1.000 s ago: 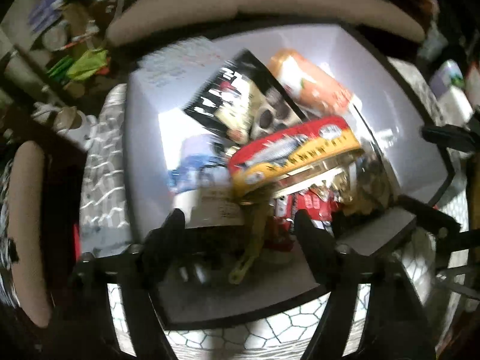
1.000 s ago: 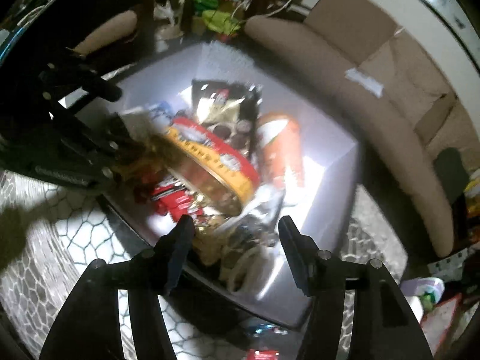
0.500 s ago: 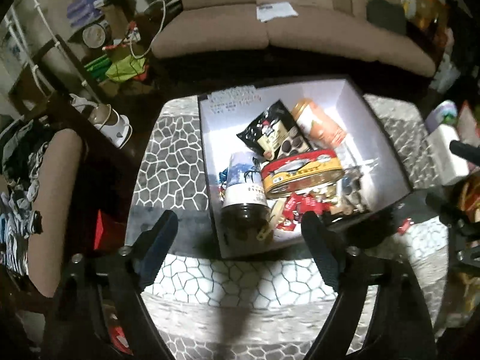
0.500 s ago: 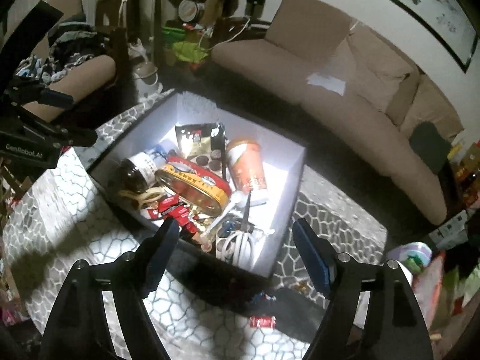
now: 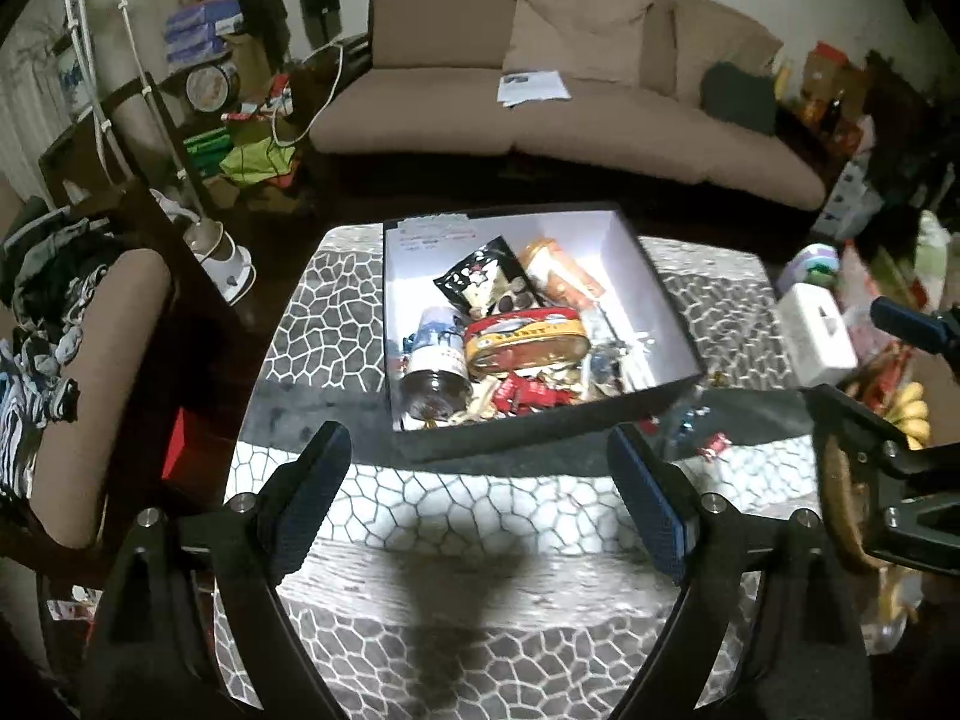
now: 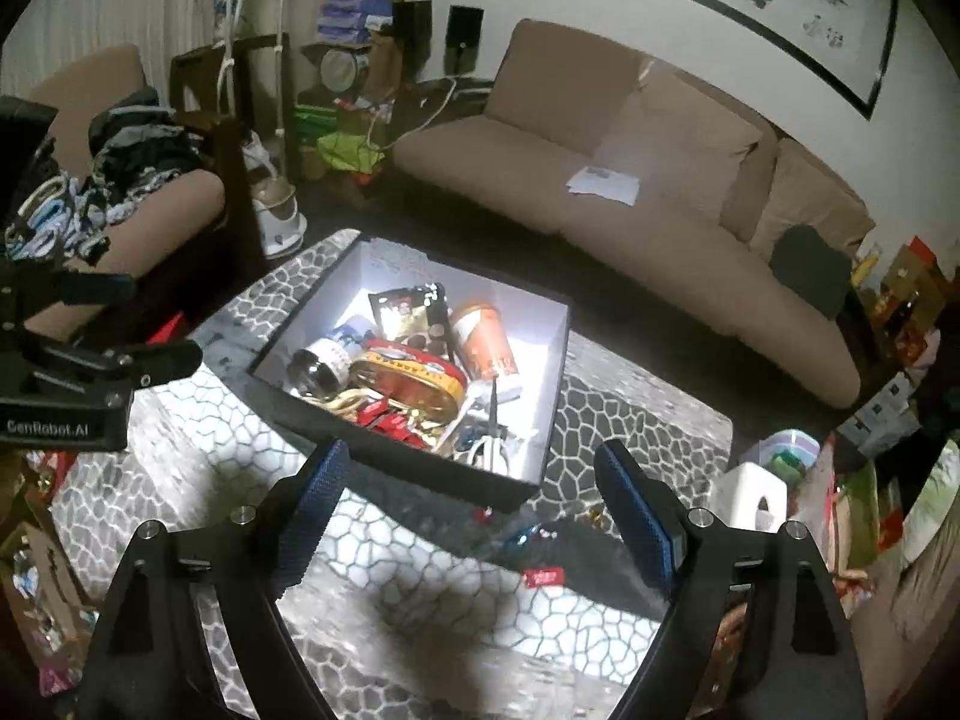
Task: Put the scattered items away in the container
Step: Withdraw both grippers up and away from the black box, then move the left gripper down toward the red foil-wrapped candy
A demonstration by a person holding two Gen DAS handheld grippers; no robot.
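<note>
- The left gripper (image 5: 480,498) is spread wide and holds nothing, above the stone-patterned worktop (image 5: 480,516).
- The container (image 5: 540,432), a black box with white inner walls, lies at 12 o'clock from it, apart from the fingers.
- The right gripper (image 6: 474,498) is likewise spread and empty; the container (image 6: 420,468) sits at 11 o'clock.
- Inside lie an oval tin (image 5: 527,341), a dark jar (image 5: 435,381) and an orange cup (image 6: 485,343).
- A red wrapper (image 6: 543,577) lies on the worktop at 2 o'clock of the right gripper, outside the container.
</note>
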